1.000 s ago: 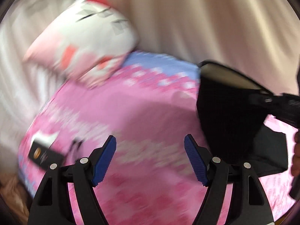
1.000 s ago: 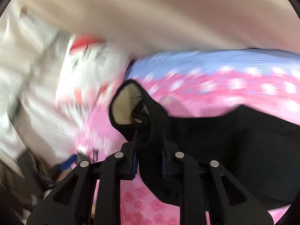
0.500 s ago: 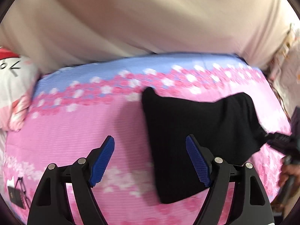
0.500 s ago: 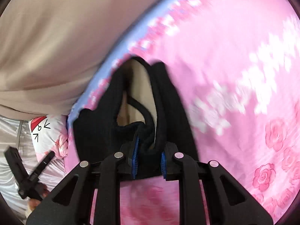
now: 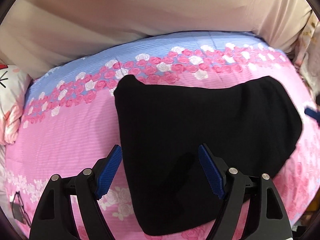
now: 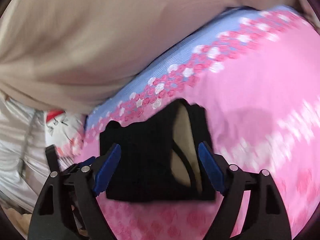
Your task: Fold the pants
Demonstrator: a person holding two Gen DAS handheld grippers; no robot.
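The black pants (image 5: 200, 132) lie folded into a broad flat packet on the pink rose-print bed cover (image 5: 66, 136). My left gripper (image 5: 160, 172) is open and empty, its blue pads just above the packet's near left part. In the right wrist view the pants (image 6: 144, 156) show their waistband end with beige lining (image 6: 184, 140) facing me. My right gripper (image 6: 160, 170) is open, its pads on either side of that end, holding nothing. A blue pad of the right gripper (image 5: 311, 113) shows at the far right of the left wrist view.
A beige curtain or wall (image 5: 140, 10) rises behind the bed. A white and red cartoon pillow (image 5: 10, 92) lies at the left end. Glasses on a dark case (image 5: 19, 210) rest near the front left edge. White quilted fabric (image 6: 18, 150) hangs left.
My right gripper has opened and let go of the pants, which now lie flat on the bed. My left gripper has swung right and come down close over the packet.
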